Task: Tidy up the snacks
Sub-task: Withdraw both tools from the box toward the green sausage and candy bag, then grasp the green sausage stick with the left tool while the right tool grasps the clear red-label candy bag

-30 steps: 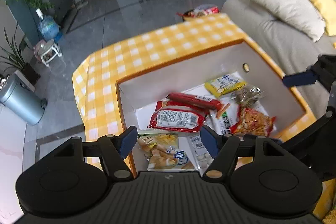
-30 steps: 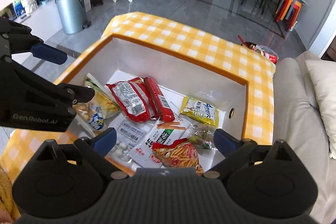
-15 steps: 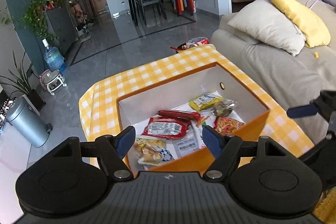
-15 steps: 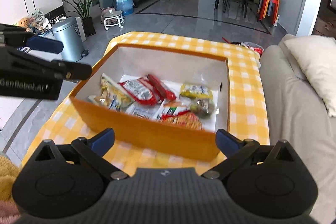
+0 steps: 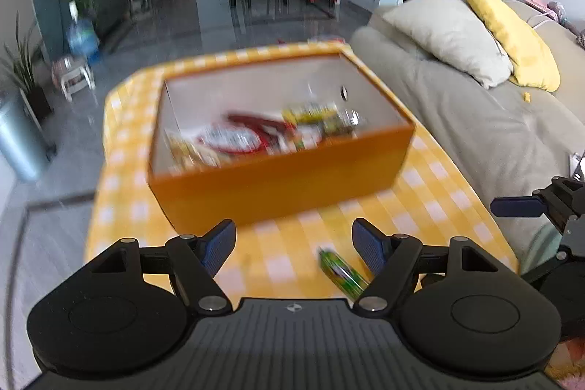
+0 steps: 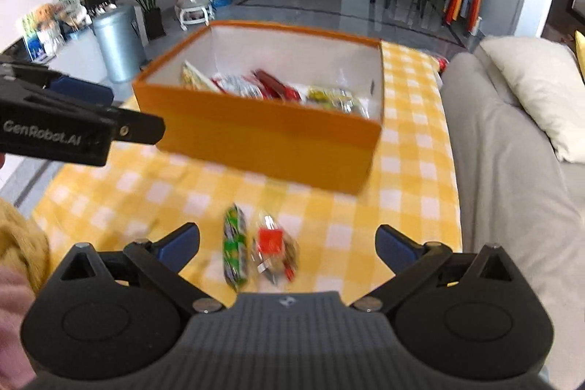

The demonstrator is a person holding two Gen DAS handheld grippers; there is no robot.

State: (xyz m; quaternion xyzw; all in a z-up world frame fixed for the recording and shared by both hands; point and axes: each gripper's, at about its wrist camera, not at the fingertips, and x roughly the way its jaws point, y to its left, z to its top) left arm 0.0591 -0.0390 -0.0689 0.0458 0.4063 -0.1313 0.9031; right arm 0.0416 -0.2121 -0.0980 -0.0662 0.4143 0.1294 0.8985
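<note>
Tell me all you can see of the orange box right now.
The orange box is open-topped and rectangular, cardboard by its look, with plain orange outer walls and a white inside. It sits upright on the yellow checked tablecloth, beside the grey sofa. Snack packets cover its floor. Neither claw touches it.

We see the box (image 6: 263,137) standing on the table (image 6: 413,178), toward its far end, with snack packets (image 6: 270,88) lying inside on its floor. Nearer to us than the box, two loose snacks lie side by side on the cloth: a snack bar (image 6: 234,245) on the left and a wrapped snack (image 6: 275,253) just right of it. The sofa (image 6: 512,207) runs along the table's right side, with a pillow (image 6: 537,90) on it. A bin (image 6: 117,42) stands on the floor, far left of the table.
</note>
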